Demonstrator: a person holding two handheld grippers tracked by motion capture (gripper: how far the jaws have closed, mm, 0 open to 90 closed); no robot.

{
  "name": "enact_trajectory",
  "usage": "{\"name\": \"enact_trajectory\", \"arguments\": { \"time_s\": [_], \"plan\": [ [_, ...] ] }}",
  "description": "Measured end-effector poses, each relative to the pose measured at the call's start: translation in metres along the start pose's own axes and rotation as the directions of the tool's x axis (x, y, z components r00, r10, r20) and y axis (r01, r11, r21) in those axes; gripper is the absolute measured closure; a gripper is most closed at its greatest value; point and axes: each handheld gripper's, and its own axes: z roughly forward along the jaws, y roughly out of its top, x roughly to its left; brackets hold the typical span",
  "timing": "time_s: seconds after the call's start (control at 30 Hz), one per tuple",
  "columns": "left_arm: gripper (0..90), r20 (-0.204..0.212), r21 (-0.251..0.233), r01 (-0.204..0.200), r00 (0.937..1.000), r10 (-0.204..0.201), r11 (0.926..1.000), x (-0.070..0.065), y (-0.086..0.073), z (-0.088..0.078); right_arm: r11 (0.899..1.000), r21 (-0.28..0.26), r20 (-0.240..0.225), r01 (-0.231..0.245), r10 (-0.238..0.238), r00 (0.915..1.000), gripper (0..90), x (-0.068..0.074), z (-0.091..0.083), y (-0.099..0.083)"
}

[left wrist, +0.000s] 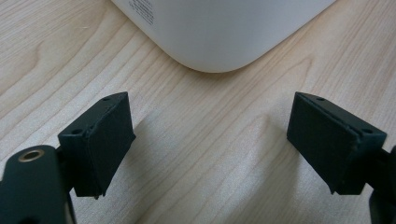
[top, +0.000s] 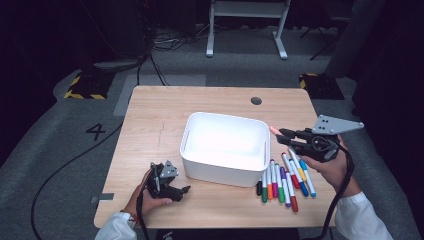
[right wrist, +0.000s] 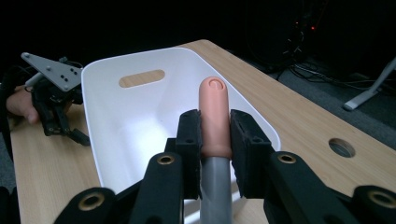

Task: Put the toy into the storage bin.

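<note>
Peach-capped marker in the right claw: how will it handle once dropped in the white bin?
The marker looks like a stiff, round plastic barrel, so it probably rolls on the bin's smooth floor. Likely light: the right claw holds it level by the cap end alone. The glossy cap may slip under a loose grip.

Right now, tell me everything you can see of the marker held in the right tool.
The marker has a grey barrel and a peach-pink cap with a rounded, dimpled end, plastic by its look. The right tool is shut on it, black pads pressing the cap's lower part on both sides. It is lifted off the table, cap end pointing toward the white bin, near its rim. In the high view its pink end juts past the tool's tips.
</note>
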Motion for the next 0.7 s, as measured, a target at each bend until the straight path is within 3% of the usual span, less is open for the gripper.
{"name": "enact_trajectory", "arguments": {
  "time_s": [0.27, 0.43, 0.7],
  "plan": [
    [14.7, 0.000, 0.000, 0.000, 1.0000, 0.000, 1.0000, 0.000, 0.000, 0.000, 0.999, 0.026, -0.046, 0.030, -0.029, 0.9985, 74.5, 0.018, 0.031, 0.020],
    [14.7, 0.000, 0.000, 0.000, 1.0000, 0.000, 1.0000, 0.000, 0.000, 0.000, 0.996, 0.052, -0.079, 0.072, -0.068, 0.9945, 74.5, 0.028, 0.050, 0.027],
    [14.7, 0.003, 0.001, -0.004, 1.0000, 0.004, 1.0000, 0.000, 0.000, 0.000, 0.984, 0.123, -0.127, 0.130, -0.114, 0.9854, 74.5, 0.046, 0.086, 0.030]
  ]
}}
